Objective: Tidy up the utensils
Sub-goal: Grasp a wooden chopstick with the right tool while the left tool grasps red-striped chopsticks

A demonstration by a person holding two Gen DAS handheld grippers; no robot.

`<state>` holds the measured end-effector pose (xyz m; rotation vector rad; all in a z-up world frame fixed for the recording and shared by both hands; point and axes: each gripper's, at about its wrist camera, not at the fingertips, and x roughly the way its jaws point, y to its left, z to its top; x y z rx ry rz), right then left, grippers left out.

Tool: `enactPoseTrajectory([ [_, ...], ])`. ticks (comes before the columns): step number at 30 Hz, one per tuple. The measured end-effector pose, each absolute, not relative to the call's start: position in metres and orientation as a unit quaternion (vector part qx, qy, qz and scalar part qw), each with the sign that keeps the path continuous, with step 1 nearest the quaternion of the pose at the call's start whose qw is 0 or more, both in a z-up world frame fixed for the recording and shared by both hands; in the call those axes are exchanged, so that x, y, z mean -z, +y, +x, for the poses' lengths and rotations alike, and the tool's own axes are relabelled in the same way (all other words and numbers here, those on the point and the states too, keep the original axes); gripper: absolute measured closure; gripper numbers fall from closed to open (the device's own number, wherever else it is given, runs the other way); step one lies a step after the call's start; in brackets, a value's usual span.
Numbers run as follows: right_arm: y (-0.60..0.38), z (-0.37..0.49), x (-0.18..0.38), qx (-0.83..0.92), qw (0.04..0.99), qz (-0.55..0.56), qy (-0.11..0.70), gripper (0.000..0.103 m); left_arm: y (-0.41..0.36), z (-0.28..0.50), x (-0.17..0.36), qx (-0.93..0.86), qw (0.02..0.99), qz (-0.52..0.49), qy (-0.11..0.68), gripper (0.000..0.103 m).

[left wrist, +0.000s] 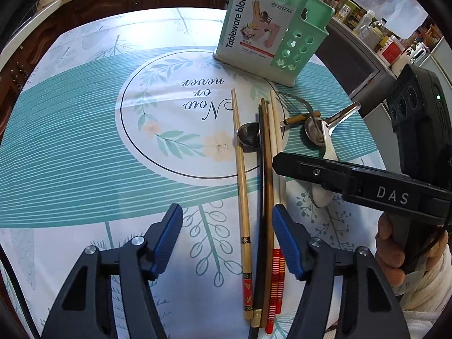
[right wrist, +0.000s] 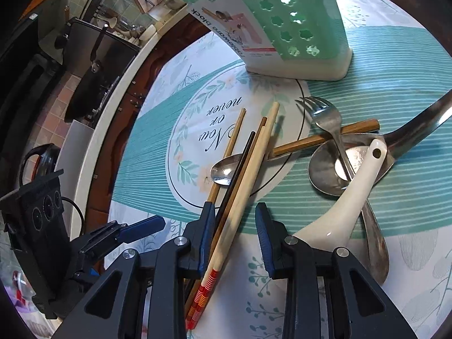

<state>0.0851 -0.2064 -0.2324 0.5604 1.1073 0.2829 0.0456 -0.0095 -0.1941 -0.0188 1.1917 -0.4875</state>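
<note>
Judging task barely begun: no utensil seen in mint-green plastic tableware holder (left wrist: 271, 31); chopsticks (left wrist: 243, 197), metal spoons (right wrist: 333, 169), fork (right wrist: 325, 115), white ceramic spoon (right wrist: 347, 195) left lying before holder; left gripper (left wrist: 226, 243) and right gripper (right wrist: 234, 243) both spread, nothing gripped.

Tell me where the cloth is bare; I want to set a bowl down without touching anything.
Bare: the striped cloth left of the chopsticks, out to the table edge. Crowded: right of them, where spoons and a fork pile up before the green holder.

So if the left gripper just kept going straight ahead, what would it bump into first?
Probably the chopsticks: they lie lengthwise between the open left gripper fingers, so it would slide along them toward the small metal spoon. Its height above them is unclear.
</note>
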Motion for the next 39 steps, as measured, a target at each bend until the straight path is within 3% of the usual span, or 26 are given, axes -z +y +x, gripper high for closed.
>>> enactPoseTrajectory([
  [12, -0.175, 0.113, 0.223, -0.071, 0.801, 0.191, 0.563, 0.072, -0.008, 0.057, 0.196, 0.243, 0.793, -0.014, 0.559, 0.042],
  [19, -0.151, 0.122, 0.223, -0.040, 0.817, 0.111, 0.565, 0.092, -0.003, 0.057, 0.198, 0.249, 0.789, -0.023, 0.561, 0.043],
  [29, -0.175, 0.114, 0.227, -0.090, 0.799, 0.204, 0.558, 0.097, 0.002, 0.058, 0.192, 0.254, 0.785, -0.031, 0.564, 0.043],
  [39, -0.214, 0.087, 0.196, -0.133, 0.816, 0.285, 0.485, 0.097, -0.010, 0.055, 0.190, 0.253, 0.780, -0.015, 0.572, 0.043],
])
